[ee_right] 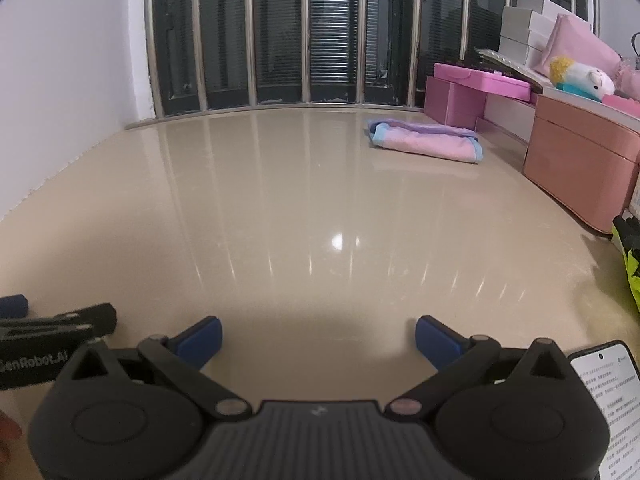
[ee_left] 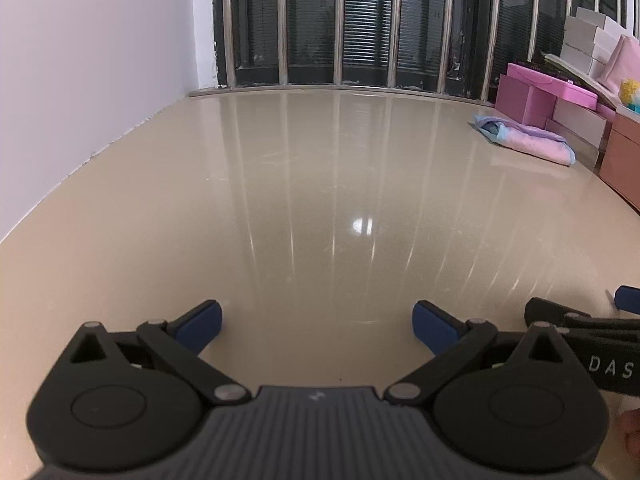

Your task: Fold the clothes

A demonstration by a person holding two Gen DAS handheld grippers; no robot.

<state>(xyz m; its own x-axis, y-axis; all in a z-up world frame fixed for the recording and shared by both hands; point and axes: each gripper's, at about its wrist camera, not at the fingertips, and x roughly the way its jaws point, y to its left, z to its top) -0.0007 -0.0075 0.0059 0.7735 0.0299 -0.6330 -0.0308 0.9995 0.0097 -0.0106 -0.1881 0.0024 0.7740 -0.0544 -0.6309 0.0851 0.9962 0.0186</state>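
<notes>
Left gripper (ee_left: pixel 316 326) and right gripper (ee_right: pixel 318 340): jaws spread wide, nothing held, both low over the bare table (ee_right: pixel 280 220), side by side. Cloth (ee_right: pixel 426 142), pink and blue, already folded, lies well ahead and to the right. Judged step: between garments. Next move: reach for unfolded clothing; none clearly visible.

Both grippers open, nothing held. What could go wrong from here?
1. The only garment in view, the folded pink and blue cloth, lies far across the table, close to the pink storage boxes; a long reach might bump them.
2. A phone lies right beside the right gripper; a sideways move may knock it.
3. The left gripper sits close alongside, so the two could collide.
</notes>
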